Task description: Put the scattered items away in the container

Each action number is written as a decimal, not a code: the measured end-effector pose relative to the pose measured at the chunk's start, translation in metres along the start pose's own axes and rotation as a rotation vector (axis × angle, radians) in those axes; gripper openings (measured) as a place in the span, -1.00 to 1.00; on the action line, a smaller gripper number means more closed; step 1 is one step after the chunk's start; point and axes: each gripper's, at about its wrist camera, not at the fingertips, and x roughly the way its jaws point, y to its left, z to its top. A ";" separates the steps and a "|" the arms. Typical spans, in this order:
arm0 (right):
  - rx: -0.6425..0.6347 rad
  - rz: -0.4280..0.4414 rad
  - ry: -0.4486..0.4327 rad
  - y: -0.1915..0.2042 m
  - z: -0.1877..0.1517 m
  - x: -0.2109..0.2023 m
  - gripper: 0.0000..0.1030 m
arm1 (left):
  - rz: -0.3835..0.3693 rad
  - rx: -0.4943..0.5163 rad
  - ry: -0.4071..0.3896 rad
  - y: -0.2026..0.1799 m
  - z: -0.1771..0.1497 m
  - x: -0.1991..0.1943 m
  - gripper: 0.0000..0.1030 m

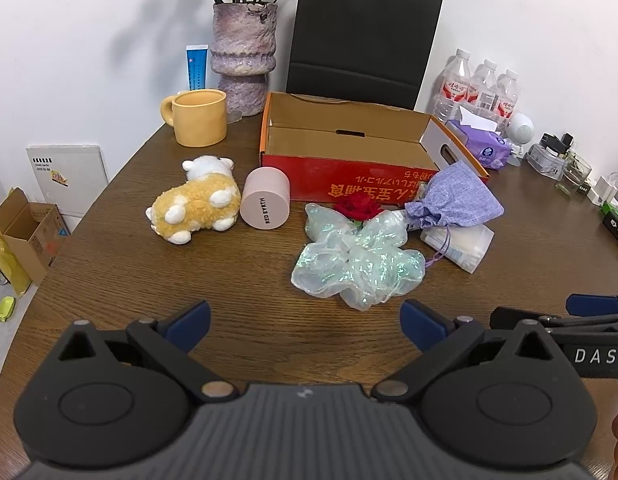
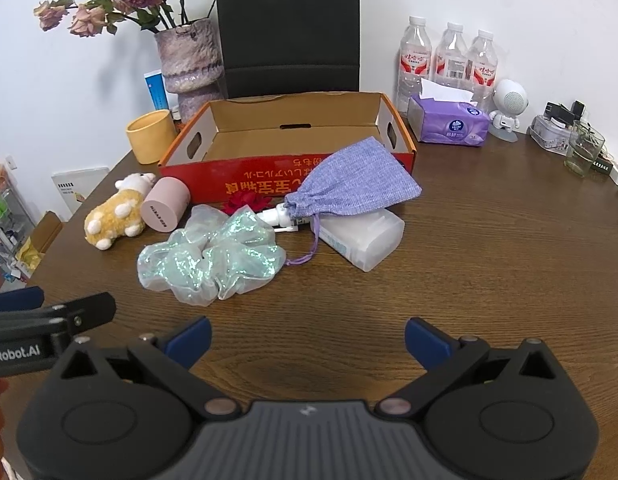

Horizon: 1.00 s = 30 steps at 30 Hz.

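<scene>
1. Scattered items lie in a loose row on the brown wood-grain counter, in front of the red cardboard box with the open brown inside, which sits toward the back of the counter with nothing in it that I can see.
2. Farthest left is a yellow-and-white plush sheep lying on its side, and just beside it a pale pink cylinder tube tipped over, its printed end facing me.
3. Nearer to me, in the middle, sits a crumpled iridescent mint organza scrunchie, with a small red fabric rose just behind it, close to the box's front wall.
4. To the right, a lilac woven drawstring pouch leans against the box's front corner and lies over a translucent white plastic case; a small white spray bottle pokes out from under the pouch mouth.
5. My left gripper hangs low over the near edge of the counter with its blue-padded fingers spread wide, gripping nothing.
6. My right gripper is level with it, just to its right, fingers likewise released and apart, well short of the scrunchie.
7. Behind the box stand a mottled purple vase of dried roses, a yellow ceramic mug, a black paper bag, three clear water bottles and a purple tissue pack.
</scene>
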 end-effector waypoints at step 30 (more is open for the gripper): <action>-0.007 0.000 -0.001 0.002 -0.003 0.001 1.00 | 0.005 0.010 -0.157 0.000 -0.001 -0.008 1.00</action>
